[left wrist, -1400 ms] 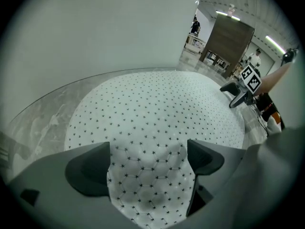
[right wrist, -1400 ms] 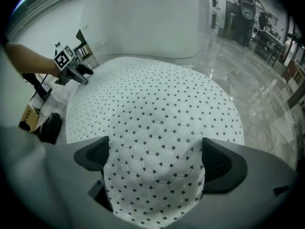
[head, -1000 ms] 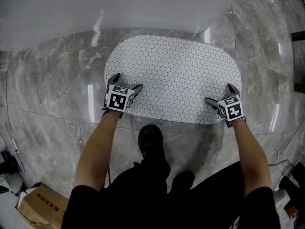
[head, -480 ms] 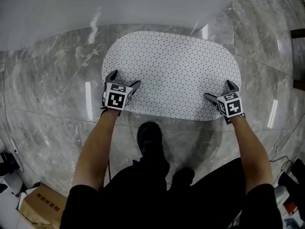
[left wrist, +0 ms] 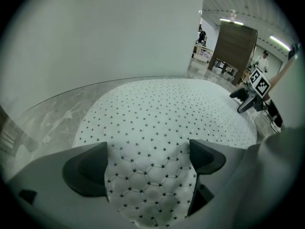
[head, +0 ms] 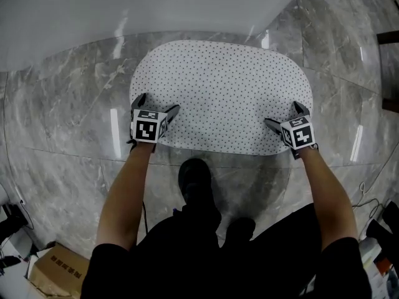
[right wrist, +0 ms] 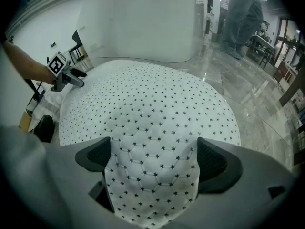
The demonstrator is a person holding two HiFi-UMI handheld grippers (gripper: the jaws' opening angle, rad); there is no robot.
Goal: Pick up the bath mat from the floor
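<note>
Bath mat (head: 218, 92): a white oval pad sprinkled with small dark marks and quilted in a hexagon pattern, lying flat on the grey marble floor (head: 62, 117) just in front of a white curved surface (head: 93, 11). The left gripper (head: 157, 104) sits at the mat's near left edge and the right gripper (head: 282, 114) at its near right edge. Each has its jaws spread wide, with the mat's surface filling the gap between them and nothing clamped.
</note>
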